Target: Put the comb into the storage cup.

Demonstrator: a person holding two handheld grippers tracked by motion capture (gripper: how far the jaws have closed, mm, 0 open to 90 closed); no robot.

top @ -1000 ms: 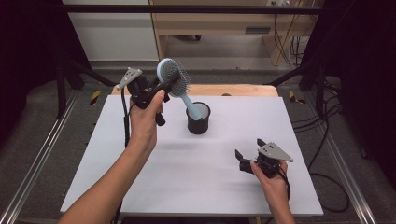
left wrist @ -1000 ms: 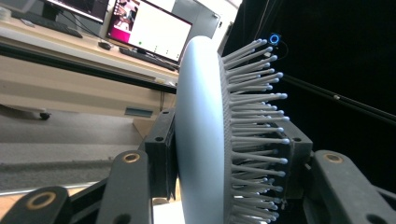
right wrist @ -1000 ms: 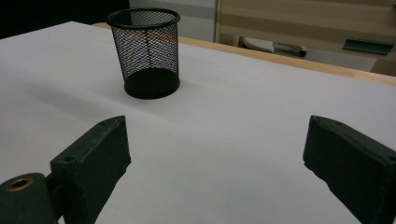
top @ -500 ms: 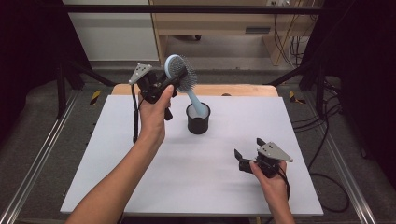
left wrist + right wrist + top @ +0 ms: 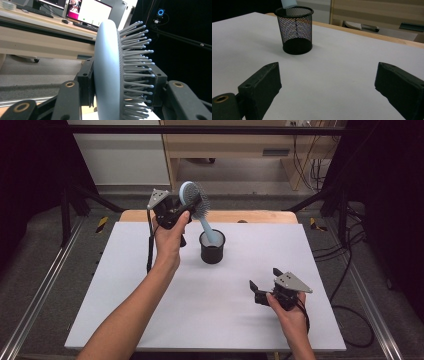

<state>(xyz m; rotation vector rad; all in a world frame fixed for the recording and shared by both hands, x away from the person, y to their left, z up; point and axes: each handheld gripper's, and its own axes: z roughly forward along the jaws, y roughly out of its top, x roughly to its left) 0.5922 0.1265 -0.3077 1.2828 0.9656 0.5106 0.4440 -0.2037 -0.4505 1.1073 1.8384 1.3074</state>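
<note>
Left claw [image 5: 186,210]: clamped on the head of the hairbrush, one jaw on the smooth back, the other against the bristle side; it hangs above the bench's far edge, left of the middle, with the person's left hand [image 5: 167,237] around it.
Right claw [image 5: 265,284]: jaws wide apart with nothing between them; it rests low near the bench's near right corner, held in the right hand [image 5: 287,307], and its jaws point toward the cup.
Bench [image 5: 125,285]: white sheet over a wooden top, whose bare wood shows as a strip along the far edge.
Hairbrush [image 5: 194,202]: pale blue, oval head with grey ball-tipped bristles [image 5: 136,62]; it slants down from the claw to the right, handle end lowest and dipping into the cup's mouth. In the right gripper view the blue handle tip [image 5: 288,3] sits at the cup's rim.
Cup [image 5: 212,247]: black wire-mesh pot, upright on the bench, nearer the far edge than the near one, about midway across; well apart from the right claw.
</note>
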